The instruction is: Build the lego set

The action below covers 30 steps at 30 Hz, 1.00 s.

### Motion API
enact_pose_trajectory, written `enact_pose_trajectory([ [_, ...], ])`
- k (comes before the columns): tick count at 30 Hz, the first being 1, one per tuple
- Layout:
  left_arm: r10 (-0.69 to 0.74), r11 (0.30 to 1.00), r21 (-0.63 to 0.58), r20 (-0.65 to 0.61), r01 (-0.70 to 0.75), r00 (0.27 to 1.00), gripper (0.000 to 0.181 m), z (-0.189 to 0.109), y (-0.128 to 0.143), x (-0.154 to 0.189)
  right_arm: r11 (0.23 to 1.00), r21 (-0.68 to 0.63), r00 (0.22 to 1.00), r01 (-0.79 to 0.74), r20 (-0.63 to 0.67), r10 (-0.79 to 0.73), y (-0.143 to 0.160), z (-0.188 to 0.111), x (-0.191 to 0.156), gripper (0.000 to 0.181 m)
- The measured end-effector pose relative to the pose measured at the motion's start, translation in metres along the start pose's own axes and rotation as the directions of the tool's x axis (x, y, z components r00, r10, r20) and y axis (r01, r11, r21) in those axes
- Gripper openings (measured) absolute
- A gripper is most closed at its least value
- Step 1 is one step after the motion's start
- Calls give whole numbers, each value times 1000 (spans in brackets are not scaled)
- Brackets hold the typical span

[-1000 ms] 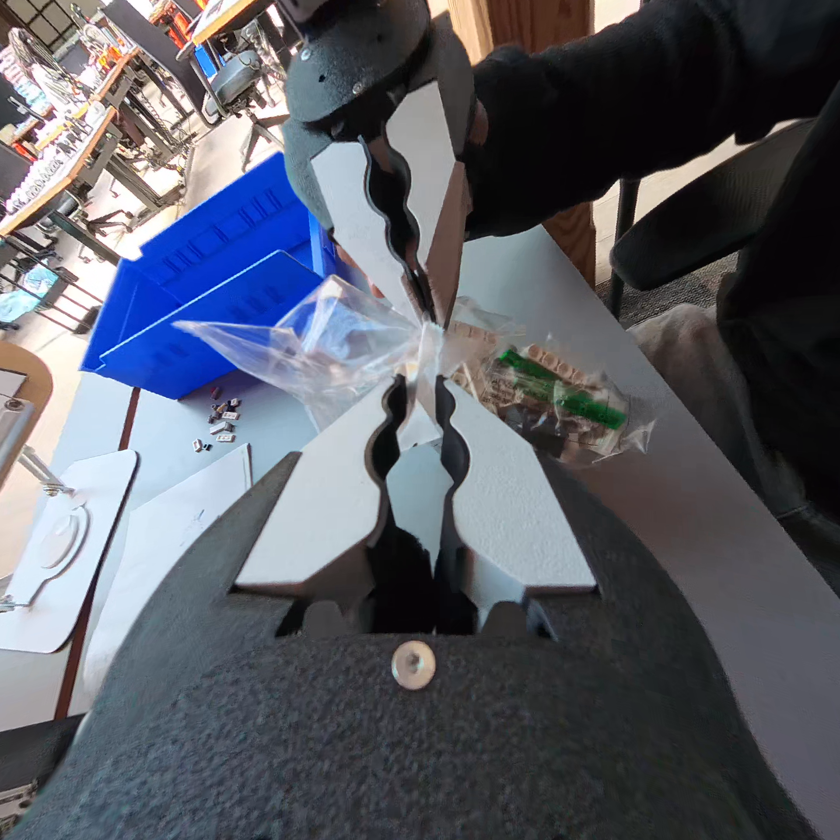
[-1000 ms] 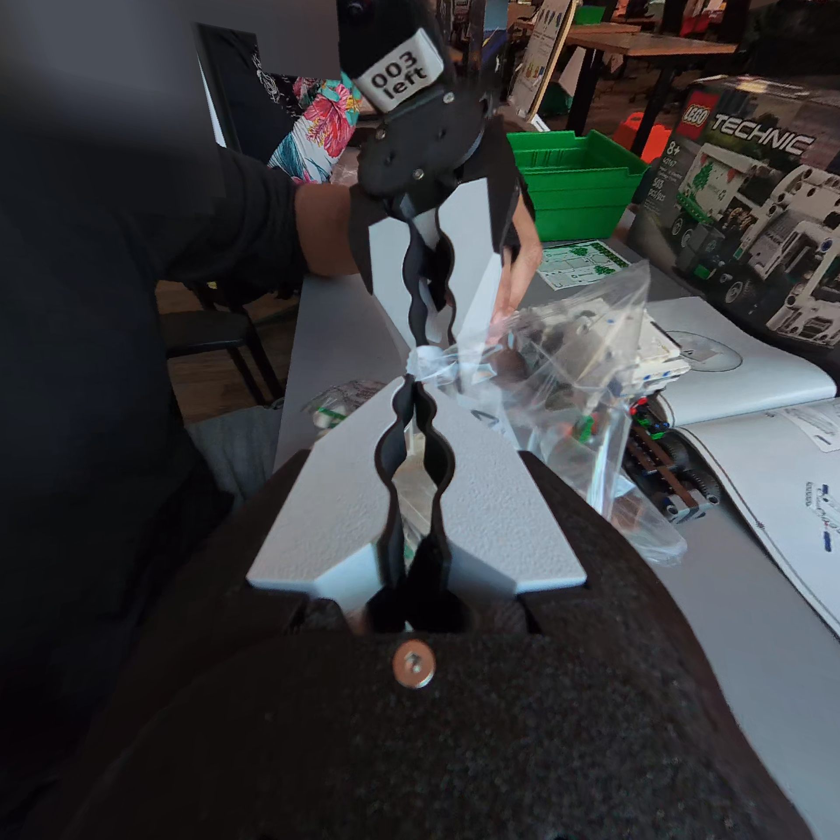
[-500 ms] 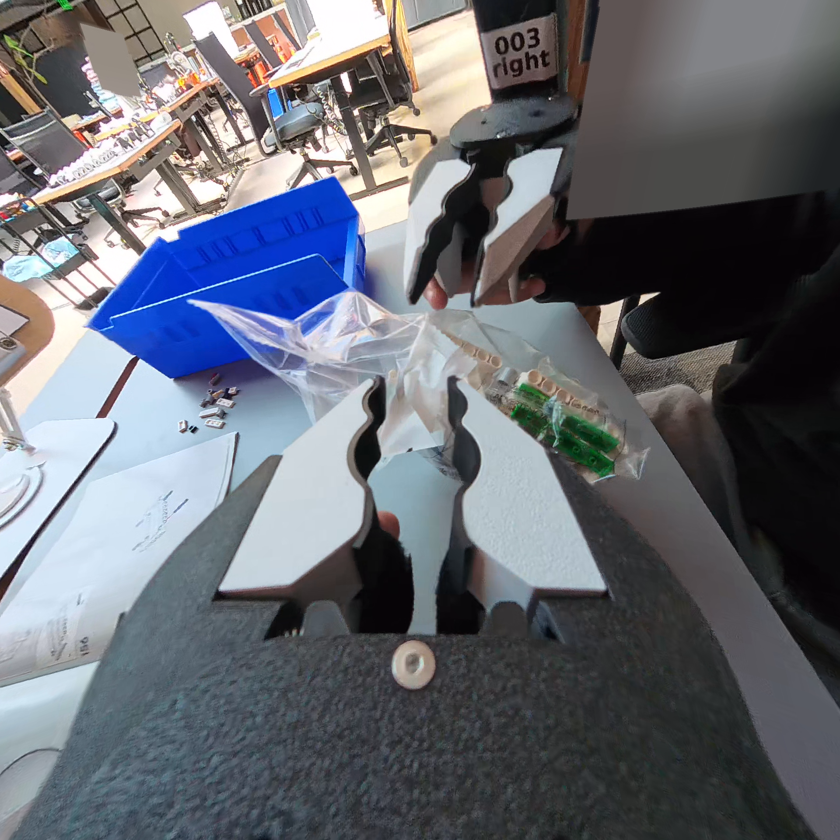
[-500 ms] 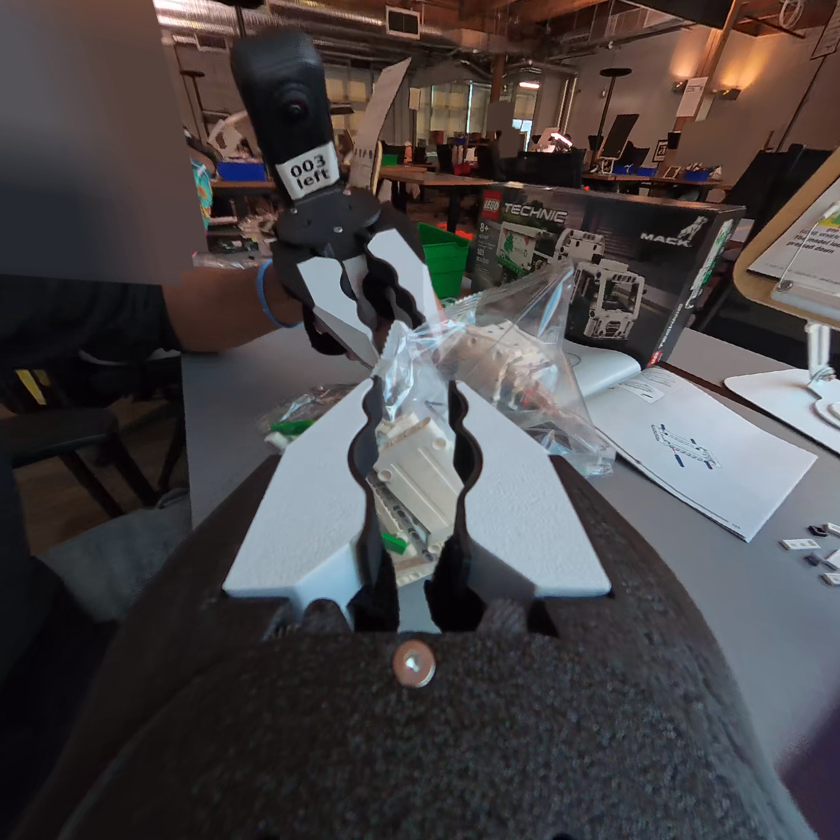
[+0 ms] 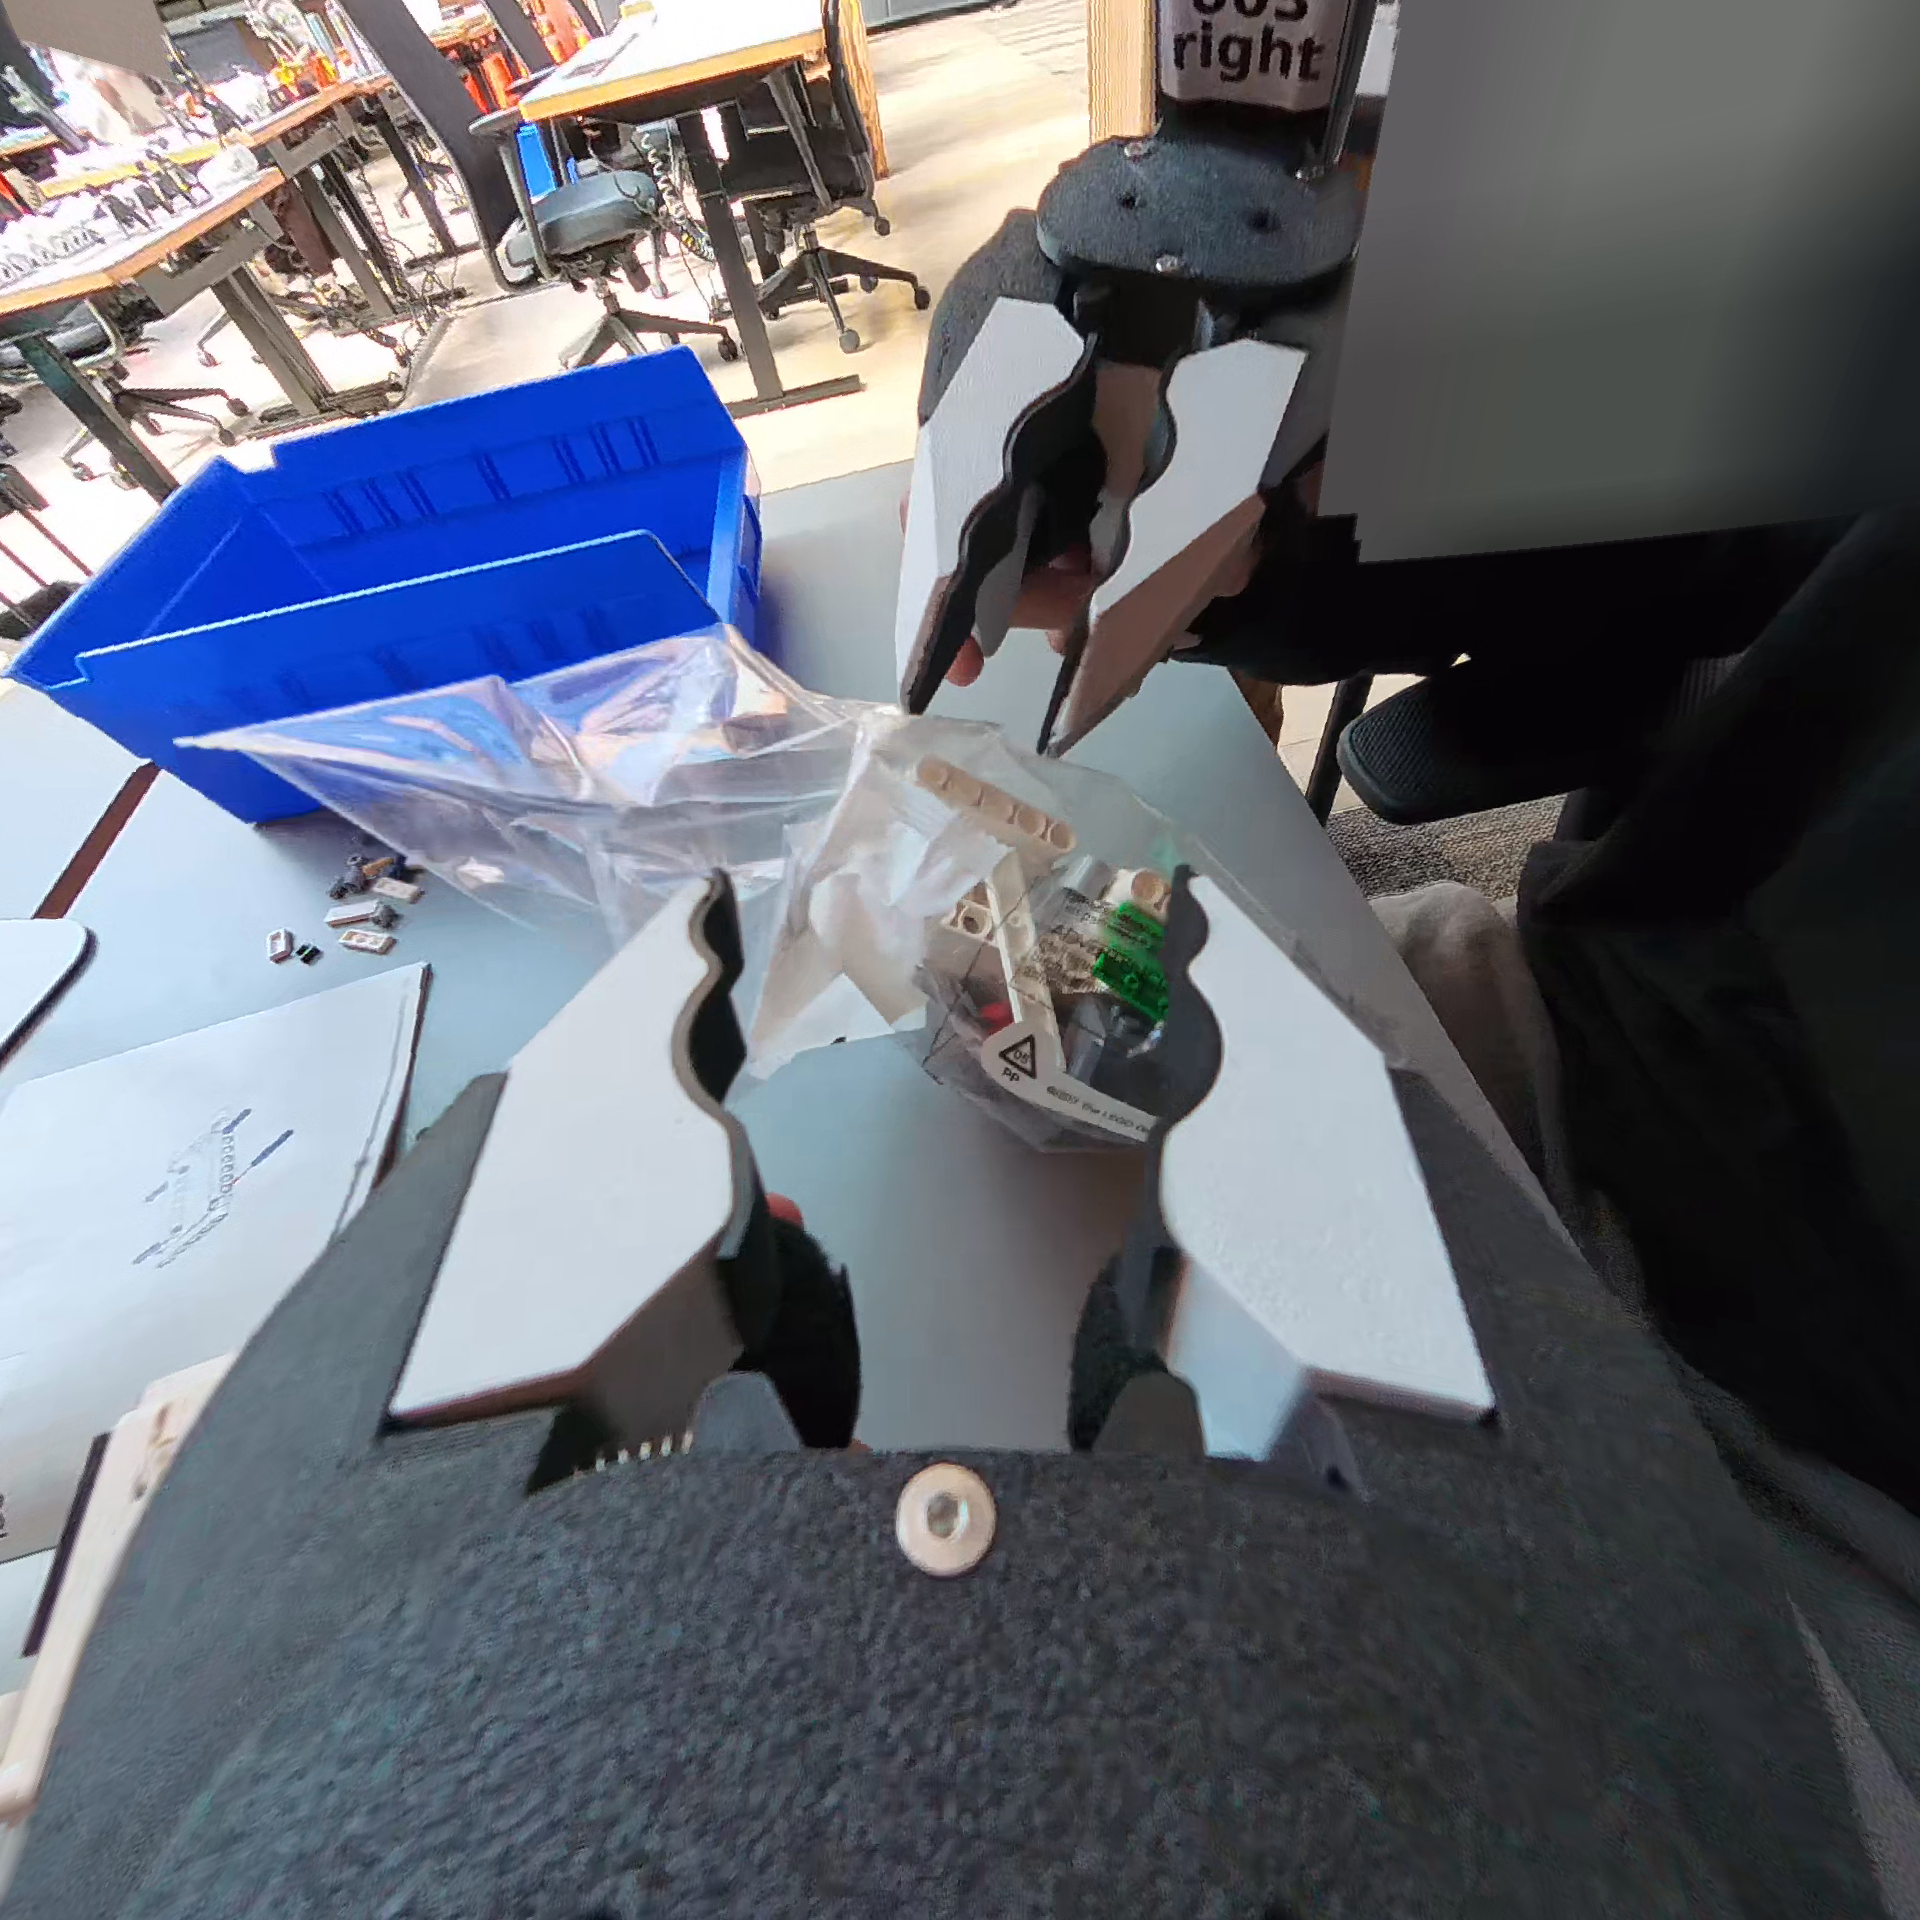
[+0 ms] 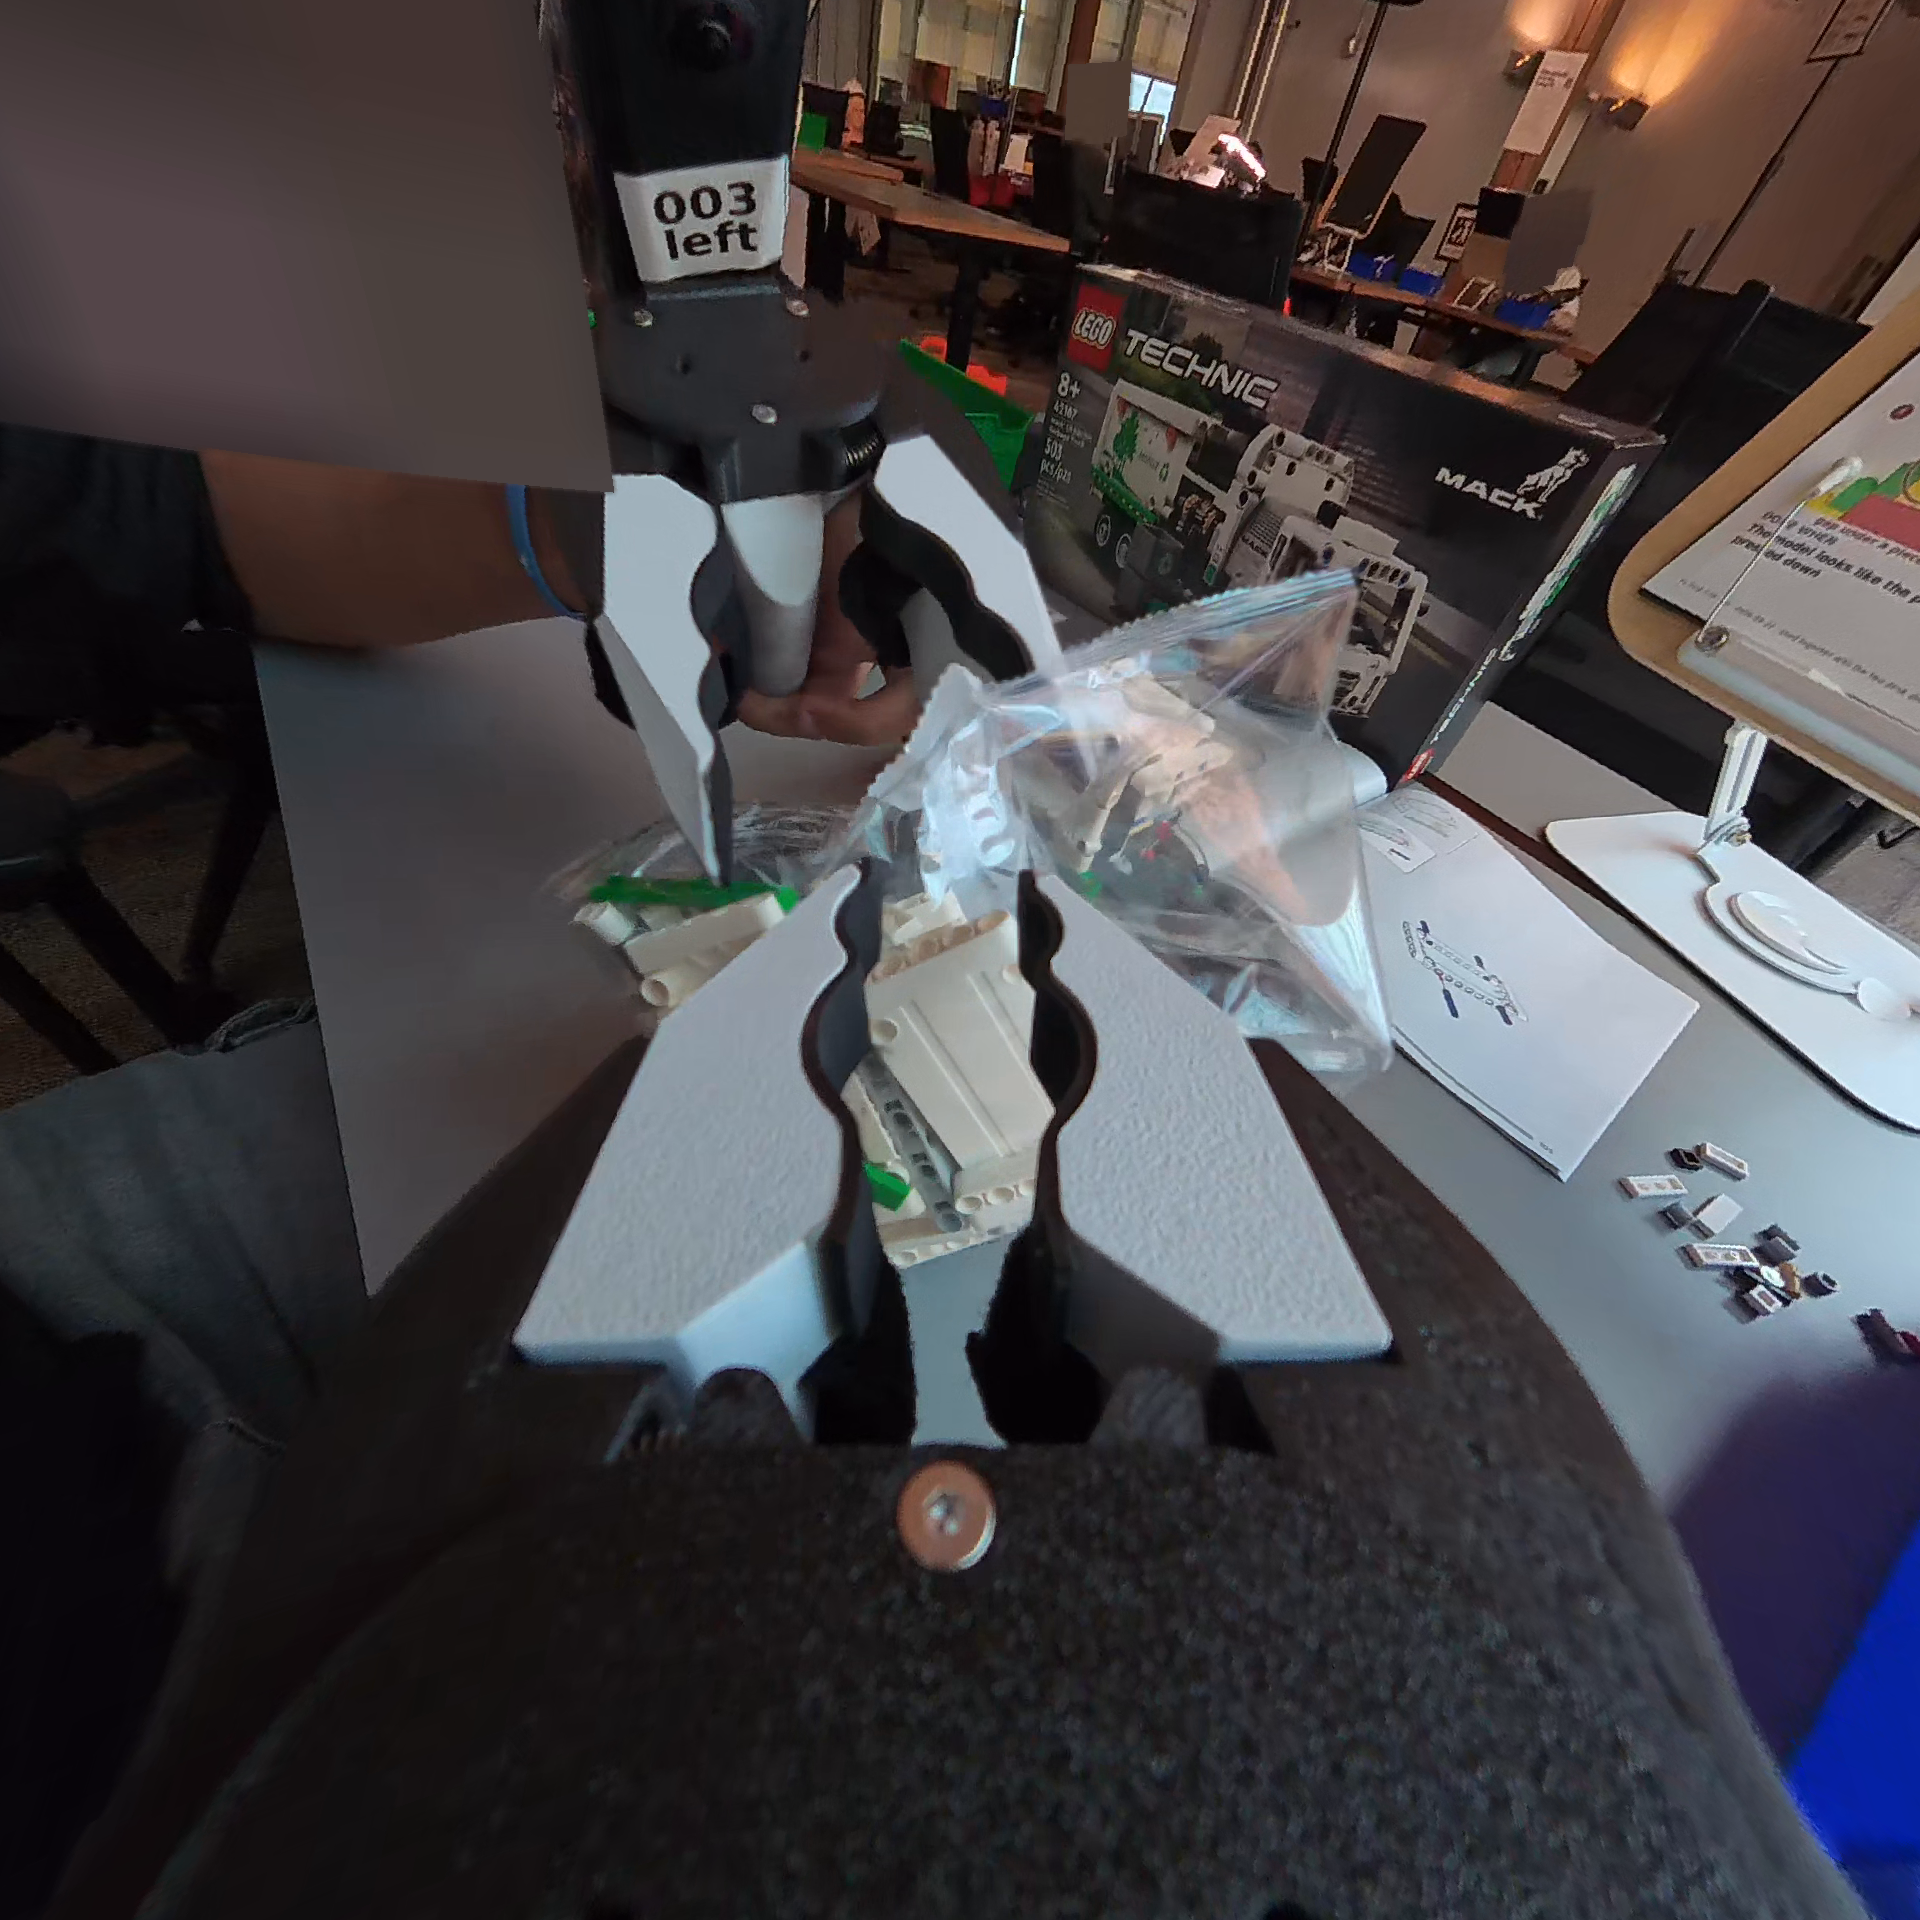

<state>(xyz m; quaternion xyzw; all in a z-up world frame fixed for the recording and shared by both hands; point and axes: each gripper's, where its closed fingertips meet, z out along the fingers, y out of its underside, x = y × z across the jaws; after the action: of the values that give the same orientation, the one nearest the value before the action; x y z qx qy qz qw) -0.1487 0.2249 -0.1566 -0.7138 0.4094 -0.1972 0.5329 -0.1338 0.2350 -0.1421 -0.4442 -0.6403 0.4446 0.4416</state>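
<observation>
We see the clear bag of lego parts [image 5: 997,935] lying on the grey bench [image 5: 935,1195]. Our left hand-held gripper [image 5: 951,904] gapes wide around it, holding nothing. At twelve o'clock our right hand-held gripper [image 5: 977,727] hovers part-open, empty. The blue bin [image 5: 416,582] sits at ten o'clock.
</observation>
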Motion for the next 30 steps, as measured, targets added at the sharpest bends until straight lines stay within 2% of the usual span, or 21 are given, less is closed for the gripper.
enact_pose_trajectory([
  [3, 30, 999, 15, 37, -31, 999, 52, 0, -4, -6, 999, -28, 999, 33, 0, -33, 2, 1, -2, 25],
  [6, 84, 996, -18, 64, -83, 994, 46, 3, -4, -13, 998, -33, 998, 62, -25, -63, 3, 2, 3, 24],
  [9, 167, 985, -57, 71, -163, 983, 23, 9, -2, -14, 998, -15, 998, 64, 1, -64, -1, 9, 3, 24],
  [12, 200, 978, -77, 74, -194, 977, 7, 15, 0, -11, 990, -78, 993, 120, 1, -120, 6, 19, 6, 25],
  [15, 221, 971, -105, 80, -213, 972, 5, 12, 2, -11, 981, -133, 990, 138, 12, -138, 13, 20, 8, 24],
  [19, 155, 985, -80, 17, -153, 988, 3, 8, -6, -2, 984, -137, 990, 118, 87, -107, 11, 14, 1, 24],
  [21, 139, 987, -84, -5, -138, 990, 2, 8, -7, 1, 970, -162, 981, 180, 95, -167, 13, 15, 1, 16],
  [22, 134, 988, -81, -12, -134, 991, 1, 8, -7, 2, 965, -169, 976, 202, 112, -185, 13, 15, -2, 2],
  [24, 148, 986, -77, -16, -149, 989, 1, 5, -6, 3, 957, -187, 972, 220, 124, -200, 13, 16, -3, 0],
  [26, 187, 979, -81, -9, -187, 982, 0, 1, -5, 2, 955, -154, 965, 252, 114, -236, 11, 18, -4, 0],
  [30, 242, 968, -60, -11, -243, 970, 0, -6, -3, 7, 984, -53, 973, 168, 166, -157, 8, 17, -10, 0],
])
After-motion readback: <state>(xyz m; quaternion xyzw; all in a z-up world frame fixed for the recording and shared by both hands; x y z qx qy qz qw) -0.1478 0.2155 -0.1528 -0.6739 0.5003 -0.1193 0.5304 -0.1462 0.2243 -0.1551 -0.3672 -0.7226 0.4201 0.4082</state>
